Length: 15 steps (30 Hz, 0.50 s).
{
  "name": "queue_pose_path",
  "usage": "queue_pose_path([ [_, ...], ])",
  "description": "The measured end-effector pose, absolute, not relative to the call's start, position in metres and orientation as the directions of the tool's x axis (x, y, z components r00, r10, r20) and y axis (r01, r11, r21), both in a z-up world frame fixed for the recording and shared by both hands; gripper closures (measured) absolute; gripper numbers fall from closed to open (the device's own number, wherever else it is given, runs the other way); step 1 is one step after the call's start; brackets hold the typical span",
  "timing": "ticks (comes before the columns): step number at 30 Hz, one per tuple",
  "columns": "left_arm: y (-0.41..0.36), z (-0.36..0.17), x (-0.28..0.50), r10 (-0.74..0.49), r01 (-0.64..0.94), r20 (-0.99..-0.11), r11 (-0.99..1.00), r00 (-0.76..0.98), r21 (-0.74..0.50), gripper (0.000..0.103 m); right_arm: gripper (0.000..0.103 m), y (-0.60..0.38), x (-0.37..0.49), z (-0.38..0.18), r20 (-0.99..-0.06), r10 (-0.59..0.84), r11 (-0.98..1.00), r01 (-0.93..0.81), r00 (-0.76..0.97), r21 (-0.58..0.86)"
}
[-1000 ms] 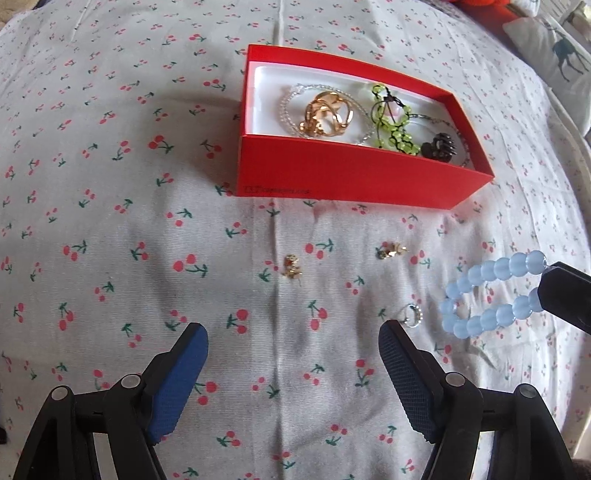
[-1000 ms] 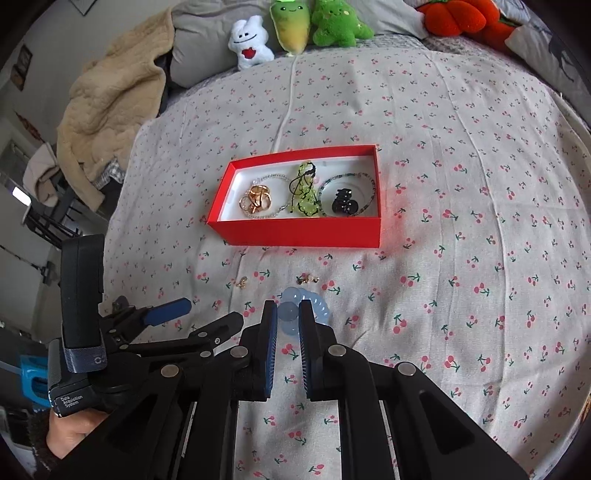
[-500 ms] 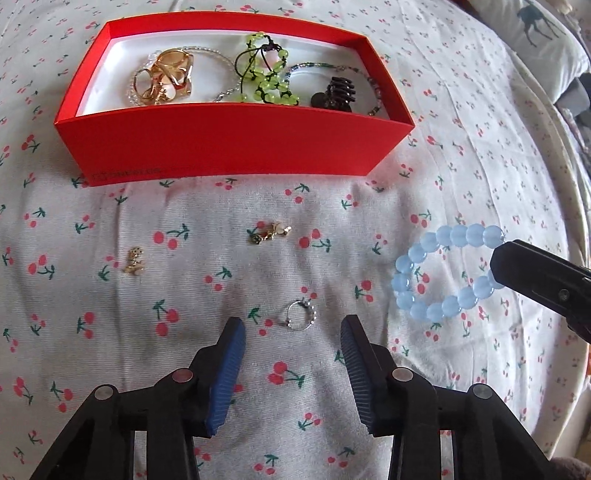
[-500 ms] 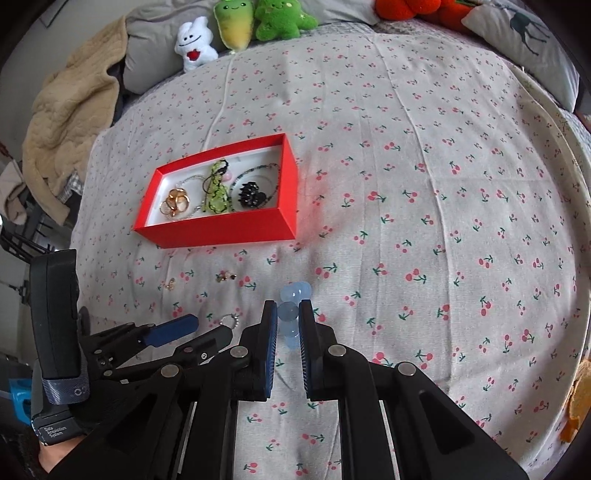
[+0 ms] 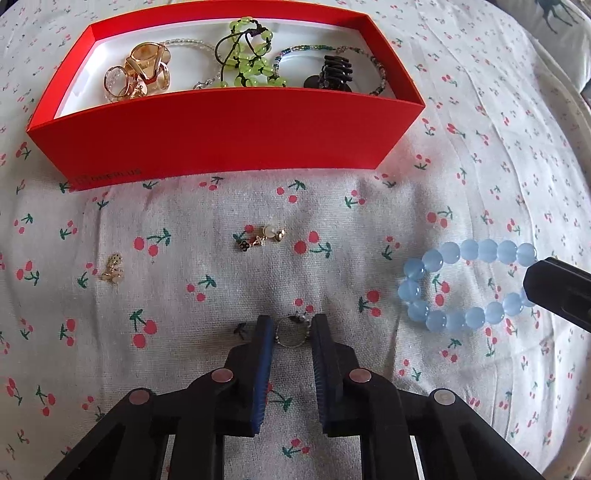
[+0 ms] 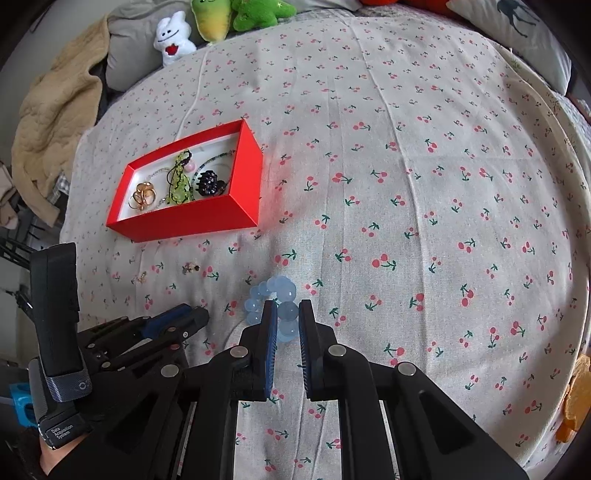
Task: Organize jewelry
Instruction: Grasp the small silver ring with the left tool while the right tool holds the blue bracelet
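Observation:
A red box (image 5: 229, 125) (image 6: 192, 221) holds gold rings (image 5: 142, 72), a green bead bracelet (image 5: 249, 66), a dark bead chain and a black hair claw (image 5: 332, 72). On the cherry-print sheet lie a small gold earring (image 5: 112, 271), a charm earring (image 5: 260, 236) and a small silver ring (image 5: 291, 332). My left gripper (image 5: 291, 330) is closed around the silver ring, pads touching its sides. My right gripper (image 6: 288, 319) is shut on a blue bead bracelet (image 6: 273, 304) (image 5: 461, 284), which lies against the sheet.
Plush toys (image 6: 221, 22) and a grey pillow sit at the far edge of the bed. A tan blanket (image 6: 51, 110) lies at the far left. An orange object (image 6: 576, 402) lies at the right edge.
My left gripper moved forward and down to the silver ring and its jaws narrowed from wide open to closed on it. The right gripper kept hold of the blue bracelet.

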<state>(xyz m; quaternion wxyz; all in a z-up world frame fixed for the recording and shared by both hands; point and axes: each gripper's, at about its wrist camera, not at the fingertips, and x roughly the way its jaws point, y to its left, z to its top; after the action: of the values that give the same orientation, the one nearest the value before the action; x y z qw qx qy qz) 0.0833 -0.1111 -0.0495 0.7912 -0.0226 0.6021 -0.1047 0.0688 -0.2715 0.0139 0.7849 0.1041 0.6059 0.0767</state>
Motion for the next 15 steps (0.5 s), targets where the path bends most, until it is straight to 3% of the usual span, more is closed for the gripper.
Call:
queue_pose_path([
  [2,-0.113,-0.049,0.084,-0.196,0.142,-0.947,0.976,0.253,-0.163,0.094,0.091,-0.272,0.068,0.013,-0.937,0.244,0.967,0.006,0.251,0.253],
  [3,-0.113,-0.049,0.084,-0.199,0.143,-0.947,0.975,0.250,-0.168,0.103,0.091,-0.271,0.068,0.013,-0.937,0.243,0.968,0.005,0.251,0.252],
  [15,-0.108,-0.034,0.082,-0.261,0.161,-0.928,0.961,0.266,-0.225,0.103,0.091,-0.265,0.070,0.017,-0.929,0.261,0.963,-0.001,0.262,0.270],
])
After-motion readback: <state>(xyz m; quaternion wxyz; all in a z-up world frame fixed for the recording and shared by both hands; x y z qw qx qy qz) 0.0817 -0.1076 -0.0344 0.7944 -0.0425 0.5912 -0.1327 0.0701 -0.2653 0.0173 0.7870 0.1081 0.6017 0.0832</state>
